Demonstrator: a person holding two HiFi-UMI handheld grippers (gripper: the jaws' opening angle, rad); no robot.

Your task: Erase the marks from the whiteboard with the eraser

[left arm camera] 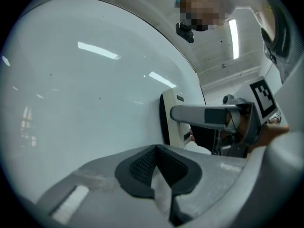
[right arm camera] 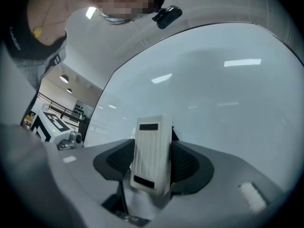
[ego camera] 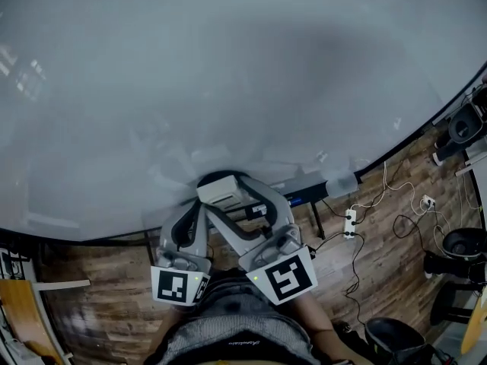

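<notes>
The whiteboard (ego camera: 228,74) fills most of the head view, and I see no marks on it. A white ribbed eraser (right arm camera: 151,153) stands between the black pads of my right gripper (right arm camera: 152,163), which is shut on it. In the head view the eraser (ego camera: 221,191) rests against the board's lower edge, with the right gripper (ego camera: 230,201) behind it. My left gripper (left arm camera: 159,172) is shut with nothing between its jaws, just left of the right one (ego camera: 199,213). From the left gripper view the eraser (left arm camera: 172,118) lies flat on the whiteboard (left arm camera: 85,103).
A tray ledge (ego camera: 308,185) runs along the board's bottom. On the wooden floor lie a power strip (ego camera: 350,223) and cables, with black chair bases (ego camera: 464,245) at the right. A wooden piece (ego camera: 23,310) stands at the lower left. The person's legs are under the grippers.
</notes>
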